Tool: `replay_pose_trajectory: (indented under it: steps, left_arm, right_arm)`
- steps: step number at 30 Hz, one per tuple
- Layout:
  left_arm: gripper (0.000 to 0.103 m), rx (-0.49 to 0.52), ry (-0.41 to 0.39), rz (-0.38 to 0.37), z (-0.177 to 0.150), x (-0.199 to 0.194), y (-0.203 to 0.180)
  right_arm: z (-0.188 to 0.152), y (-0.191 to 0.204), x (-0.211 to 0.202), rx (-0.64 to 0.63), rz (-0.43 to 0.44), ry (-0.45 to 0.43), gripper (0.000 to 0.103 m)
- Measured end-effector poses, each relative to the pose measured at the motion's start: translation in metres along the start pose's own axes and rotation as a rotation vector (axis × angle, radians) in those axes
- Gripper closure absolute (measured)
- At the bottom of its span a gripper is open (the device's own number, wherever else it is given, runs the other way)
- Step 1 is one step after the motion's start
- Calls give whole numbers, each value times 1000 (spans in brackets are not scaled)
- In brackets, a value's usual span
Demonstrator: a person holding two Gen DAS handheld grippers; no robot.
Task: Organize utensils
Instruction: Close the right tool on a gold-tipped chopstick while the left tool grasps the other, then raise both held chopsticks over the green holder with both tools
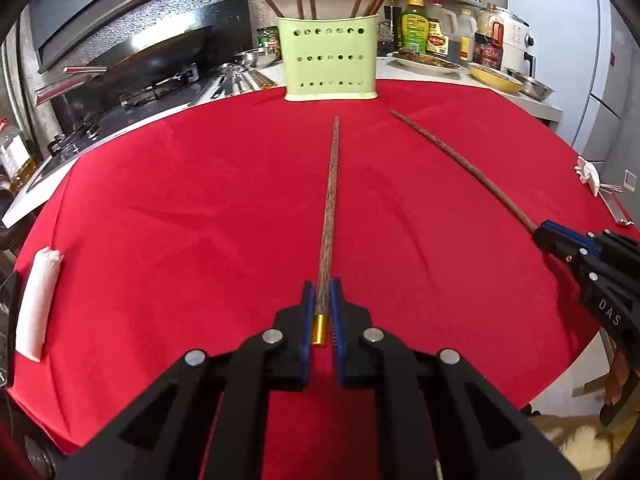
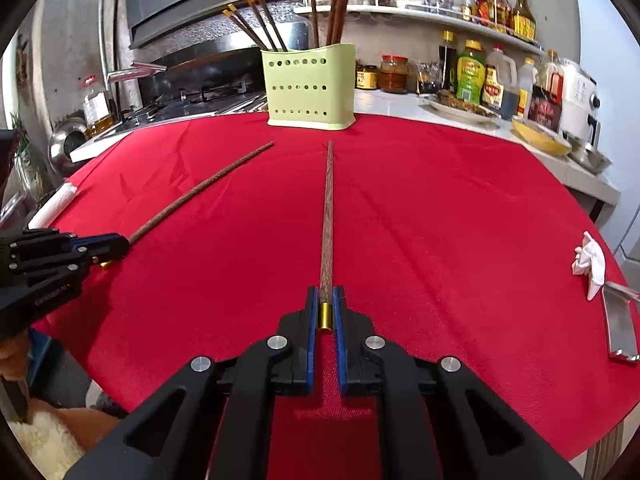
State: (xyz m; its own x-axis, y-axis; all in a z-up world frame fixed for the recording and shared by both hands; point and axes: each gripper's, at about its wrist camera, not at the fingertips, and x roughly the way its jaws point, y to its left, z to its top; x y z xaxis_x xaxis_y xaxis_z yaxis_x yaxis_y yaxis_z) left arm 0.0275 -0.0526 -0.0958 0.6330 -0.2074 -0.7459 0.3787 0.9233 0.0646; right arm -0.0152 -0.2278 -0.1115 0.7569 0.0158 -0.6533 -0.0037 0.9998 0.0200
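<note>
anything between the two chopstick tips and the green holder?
Nothing: bare red cloth between both brown chopsticks and the perforated green plastic holder, in both wrist views.

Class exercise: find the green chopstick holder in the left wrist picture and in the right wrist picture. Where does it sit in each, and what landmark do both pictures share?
Left wrist view: the green chopstick holder stands top centre, at the far edge of the red cloth.
Right wrist view: the holder stands top centre, slightly left of the middle.
Shared landmark: the green bottle to its right.
</note>
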Motion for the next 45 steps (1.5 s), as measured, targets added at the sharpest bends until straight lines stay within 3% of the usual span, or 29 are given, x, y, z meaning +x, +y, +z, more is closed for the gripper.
replay_pose_trajectory:
  steps: [2, 6, 9, 12, 15, 24, 30, 35, 42, 45]
  left_arm:
    - [95, -1, -4, 7, -2, -1, -1]
    - [86, -2, -14, 3, -4, -2, -6]
    - [86, 3, -31, 21, -5, -2, -10]
    - [96, 16, -52, 45, -5, 0, -9]
    - [96, 0, -87, 5, -2, -9, 0]
    - [96, -32, -318, -15, 43, -79, 30]
    - [96, -18, -475, -67, 79, -135, 41]
    - [96, -4, -524, -47, 98, -148, 41]
    - [96, -8, -521, -56, 122, -138, 46]
    - [96, 0, -525, -27, 129, -132, 49]
  right_arm:
    - [-1, -3, -1, 17, 12, -3, 93]
    - [-4, -1, -4, 26, 18, -17, 89]
    - [-7, 1, -4, 31, 2, -40, 90]
    - [-7, 5, -4, 16, -10, -51, 96]
    - [0, 2, -9, 24, -2, -62, 96]
    - [55, -5, -67, 24, -9, -243, 96]
    - [98, -12, -116, 36, 18, -382, 96]
    - [124, -14, -132, 29, 29, -432, 96]
    - [162, -14, -114, 9, 37, -408, 96]
    - [175, -12, -96, -11, 29, -373, 95]
